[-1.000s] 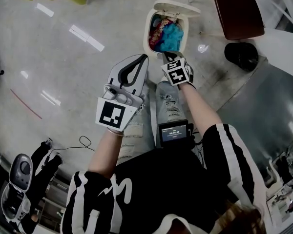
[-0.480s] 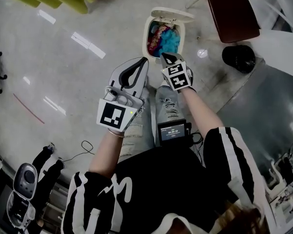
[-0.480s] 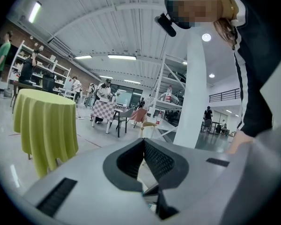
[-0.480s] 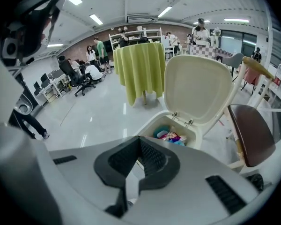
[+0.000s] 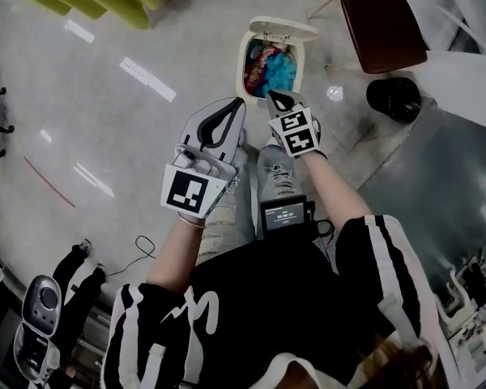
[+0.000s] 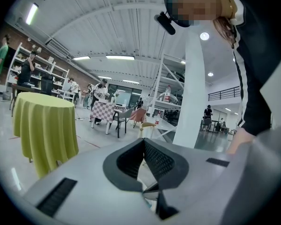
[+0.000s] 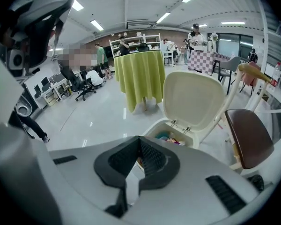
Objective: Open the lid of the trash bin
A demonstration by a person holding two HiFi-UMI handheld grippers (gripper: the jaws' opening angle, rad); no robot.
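On the floor ahead, my right claw (image 5: 273, 96), clenched empty like my left claw (image 5: 240, 102), has backed off the trash bin (image 5: 243, 49); its lid (image 5: 277, 28) stands open.

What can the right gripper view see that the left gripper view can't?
Only the right gripper view shows the white plastic trash bin with its lid standing open, colourful rubbish inside, and a brown chair seat. Only the left gripper view shows a thick white pillar and the person's black sleeve. Both show the round table under a yellow-green cloth. The left gripper and right gripper each have jaws closed on nothing.
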